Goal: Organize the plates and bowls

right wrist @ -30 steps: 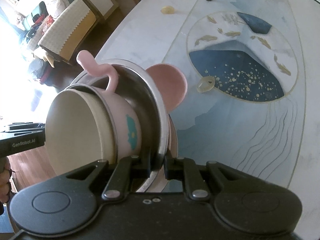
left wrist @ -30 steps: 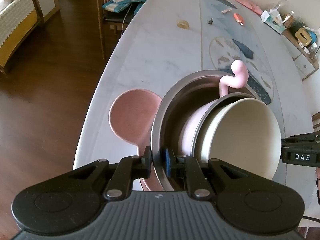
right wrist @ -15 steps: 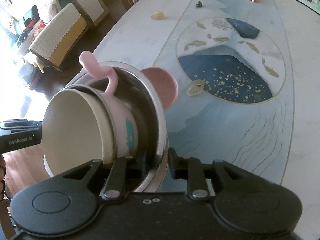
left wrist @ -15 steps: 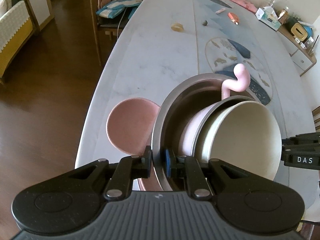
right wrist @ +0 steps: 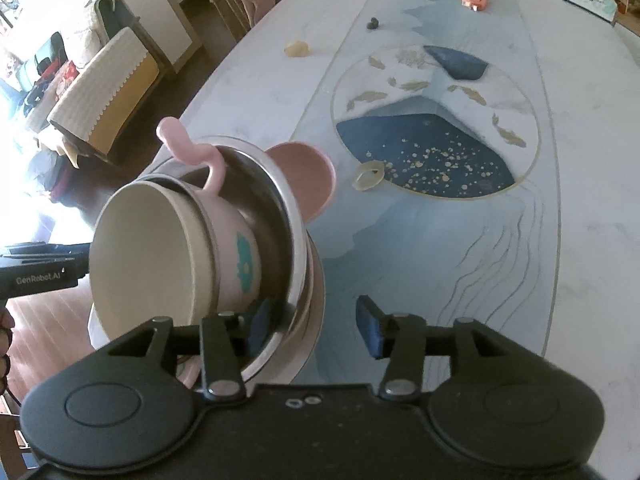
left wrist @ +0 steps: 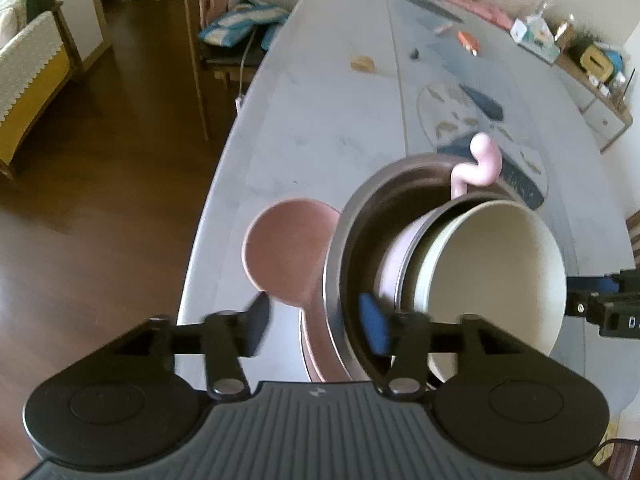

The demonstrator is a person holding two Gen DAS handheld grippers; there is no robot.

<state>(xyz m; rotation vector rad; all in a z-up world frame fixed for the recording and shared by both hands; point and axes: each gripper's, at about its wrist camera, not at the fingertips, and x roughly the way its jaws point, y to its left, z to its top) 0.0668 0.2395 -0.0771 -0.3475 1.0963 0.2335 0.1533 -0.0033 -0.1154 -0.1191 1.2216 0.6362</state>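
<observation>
Both jaws have just been opening: left gripper (left wrist: 316,322) and right gripper (right wrist: 314,326) straddle the steel bowl (left wrist: 340,248) rim, unclamped. Stack sits on the pink plate (left wrist: 280,248) at the counter (left wrist: 320,120) edge, 6 o'clock. Back straight off the rim; don't nudge it.

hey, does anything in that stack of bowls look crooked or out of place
Yes. The pink cup and the cream bowl inside it lie tipped on their side in the steel bowl, mouths facing sideways rather than up. Both grippers have just been opening off the steel rim. Nothing looks spilled or broken.
</observation>
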